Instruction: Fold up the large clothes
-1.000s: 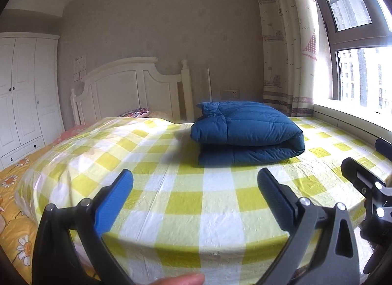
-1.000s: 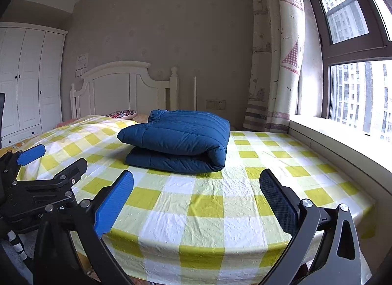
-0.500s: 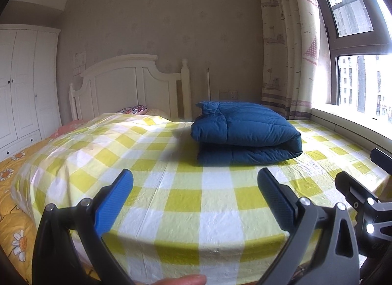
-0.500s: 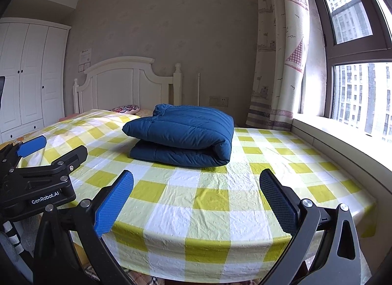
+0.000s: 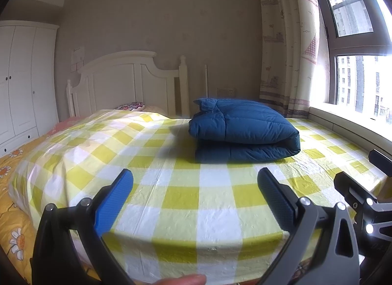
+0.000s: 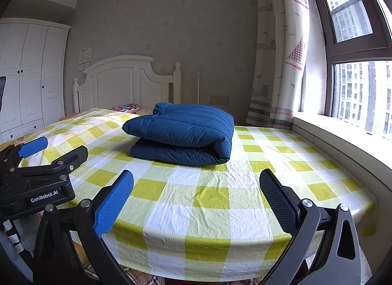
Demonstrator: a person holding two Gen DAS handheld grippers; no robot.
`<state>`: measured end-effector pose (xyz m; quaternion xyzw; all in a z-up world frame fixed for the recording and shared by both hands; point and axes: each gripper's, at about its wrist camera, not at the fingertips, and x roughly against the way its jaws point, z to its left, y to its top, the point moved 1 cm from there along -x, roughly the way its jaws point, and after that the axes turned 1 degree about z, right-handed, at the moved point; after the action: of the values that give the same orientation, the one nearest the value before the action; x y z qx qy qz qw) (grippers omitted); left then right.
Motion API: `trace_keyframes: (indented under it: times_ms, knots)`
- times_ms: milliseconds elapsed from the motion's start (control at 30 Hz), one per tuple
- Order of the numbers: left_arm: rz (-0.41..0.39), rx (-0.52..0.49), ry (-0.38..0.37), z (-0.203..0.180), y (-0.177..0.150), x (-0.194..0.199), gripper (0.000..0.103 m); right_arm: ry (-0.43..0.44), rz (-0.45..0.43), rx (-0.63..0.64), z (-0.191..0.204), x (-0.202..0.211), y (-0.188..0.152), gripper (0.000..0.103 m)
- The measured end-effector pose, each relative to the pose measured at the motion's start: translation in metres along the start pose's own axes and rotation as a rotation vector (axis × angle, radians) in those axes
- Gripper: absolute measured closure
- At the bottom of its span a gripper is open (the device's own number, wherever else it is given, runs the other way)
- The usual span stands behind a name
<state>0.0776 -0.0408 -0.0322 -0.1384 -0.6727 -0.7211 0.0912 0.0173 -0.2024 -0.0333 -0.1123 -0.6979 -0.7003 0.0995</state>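
A blue padded jacket (image 5: 242,130) lies folded in a thick bundle on the yellow-and-white checked bed sheet (image 5: 181,196), toward the window side; it also shows in the right wrist view (image 6: 183,134). My left gripper (image 5: 194,193) is open and empty, held off the foot of the bed, well short of the jacket. My right gripper (image 6: 196,195) is open and empty too, beside the left one, which shows at the left of the right wrist view (image 6: 36,177).
A white headboard (image 5: 125,84) stands at the far end, with a patterned pillow (image 5: 129,106) below it. A white wardrobe (image 5: 22,84) is at the left. A curtain (image 6: 279,59) and window sill (image 6: 343,137) run along the right side.
Both grippers have shifted slightly, staying back from the foot of the bed. The jacket has not moved and both grippers stay open.
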Motion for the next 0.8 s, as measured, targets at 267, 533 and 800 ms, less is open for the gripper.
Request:
trace_keyframes:
  times_ms: [267, 533, 800]
  knots:
    - [0.007, 0.005, -0.001, 0.0006, -0.0009, -0.0009, 0.002, 0.002, 0.01, -0.007, -0.0008, -0.0008, -0.0031, 0.004]
    - [0.015, 0.005, -0.006, 0.0, -0.0022, -0.001, 0.002, 0.002, 0.01, -0.008, -0.0007, -0.0011, -0.0033, 0.004]
    - [0.026, 0.004, -0.011, -0.0002, -0.0037, -0.0027, 0.002, 0.004, 0.014, -0.01, -0.0013, -0.0013, -0.0045, 0.004]
